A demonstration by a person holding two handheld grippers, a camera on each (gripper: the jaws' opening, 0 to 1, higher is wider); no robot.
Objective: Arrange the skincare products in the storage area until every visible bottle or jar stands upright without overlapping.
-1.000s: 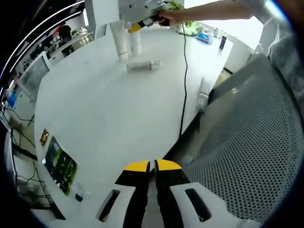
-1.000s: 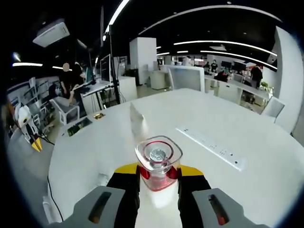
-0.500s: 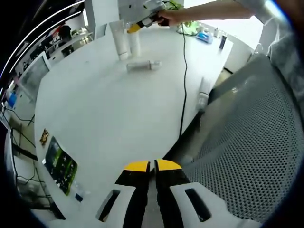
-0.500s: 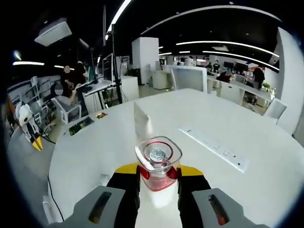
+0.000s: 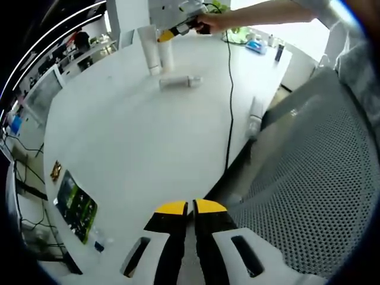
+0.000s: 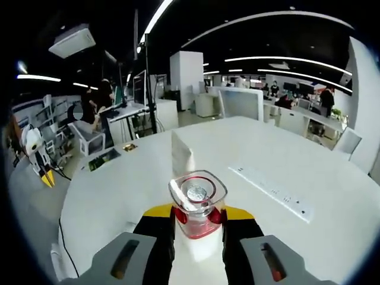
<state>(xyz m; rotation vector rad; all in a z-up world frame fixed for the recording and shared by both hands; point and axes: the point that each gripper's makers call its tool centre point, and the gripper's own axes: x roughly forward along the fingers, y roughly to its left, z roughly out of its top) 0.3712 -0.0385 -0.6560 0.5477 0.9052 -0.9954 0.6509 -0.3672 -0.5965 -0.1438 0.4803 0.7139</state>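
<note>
Two yellow-tipped fingers of the right gripper [image 6: 196,215] were clamped on a clear, squarish bottle [image 6: 198,205] with red liquid and a red-ringed silvery cap, held above the smooth white bench [image 6: 297,172], near a white tube [image 6: 181,155] standing upright. Left gripper [image 5: 190,208] was pinched shut on nothing, low over the bench edge. Far across, another white bottle [image 5: 180,82] lay on its side beside two upright tubes [image 5: 151,50]. A perforated grey chair [image 5: 309,178] sat alongside.
</note>
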